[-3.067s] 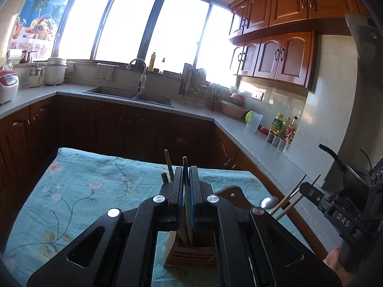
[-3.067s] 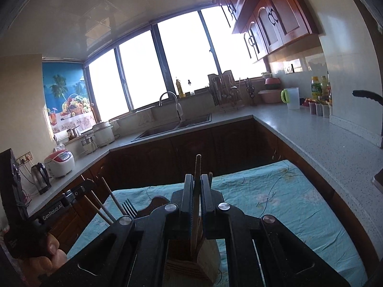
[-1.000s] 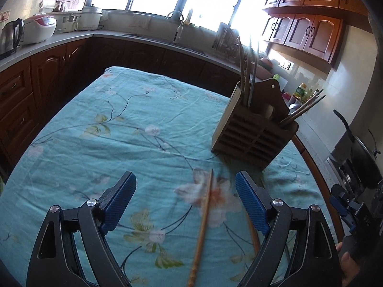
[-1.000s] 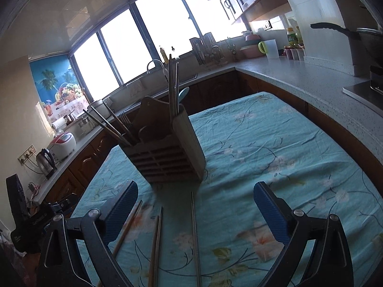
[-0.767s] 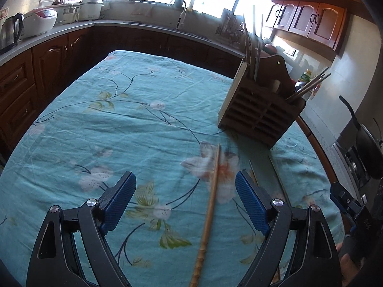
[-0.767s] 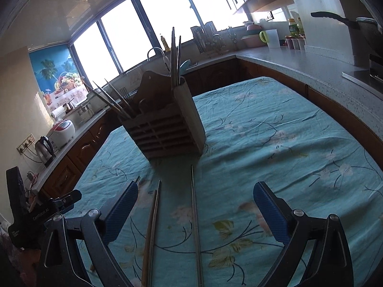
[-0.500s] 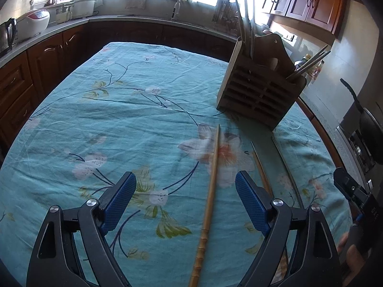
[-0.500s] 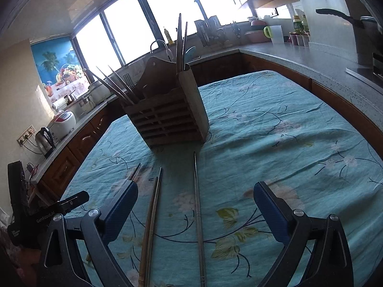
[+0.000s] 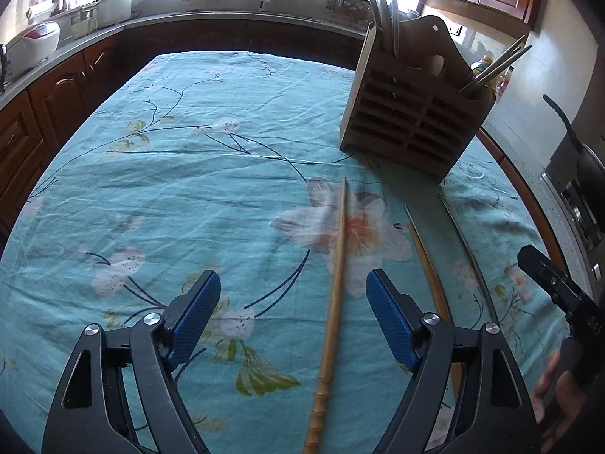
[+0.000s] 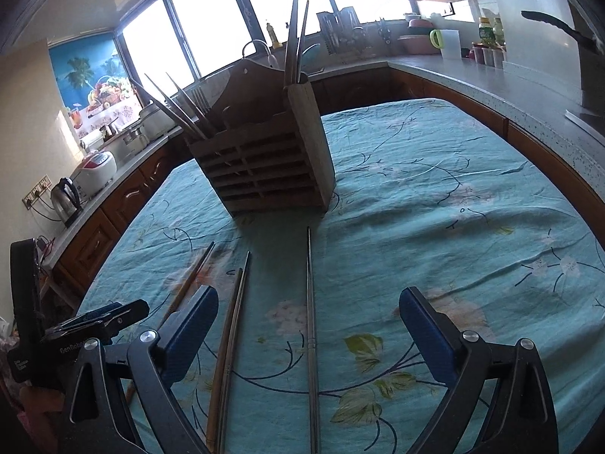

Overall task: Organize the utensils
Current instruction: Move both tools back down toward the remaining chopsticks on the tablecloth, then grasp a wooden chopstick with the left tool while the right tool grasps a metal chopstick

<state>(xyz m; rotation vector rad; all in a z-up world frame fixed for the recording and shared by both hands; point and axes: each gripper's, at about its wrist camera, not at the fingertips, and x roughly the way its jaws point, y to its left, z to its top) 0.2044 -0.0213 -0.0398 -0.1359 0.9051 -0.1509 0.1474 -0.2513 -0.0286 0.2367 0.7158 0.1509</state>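
Left wrist view: left gripper (image 9: pixel 293 302) spread wide, low over long bamboo chopstick (image 9: pixel 333 304) lying on teal floral tablecloth (image 9: pixel 189 189) short of slatted wooden utensil holder (image 9: pixel 412 121); right wrist view: right gripper (image 10: pixel 308 325) likewise released, straddling thin metal chopstick (image 10: pixel 310 325).

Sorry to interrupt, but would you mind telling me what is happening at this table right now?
A person holding two handheld grippers is sorting utensils into a wooden holder on a floral tablecloth. Both grippers are open and hold nothing. The left gripper is lined up over a wooden chopstick lying between its jaws. The right gripper hovers over a metal chopstick, with a darker pair beside it. Several utensils already stand in the holder.
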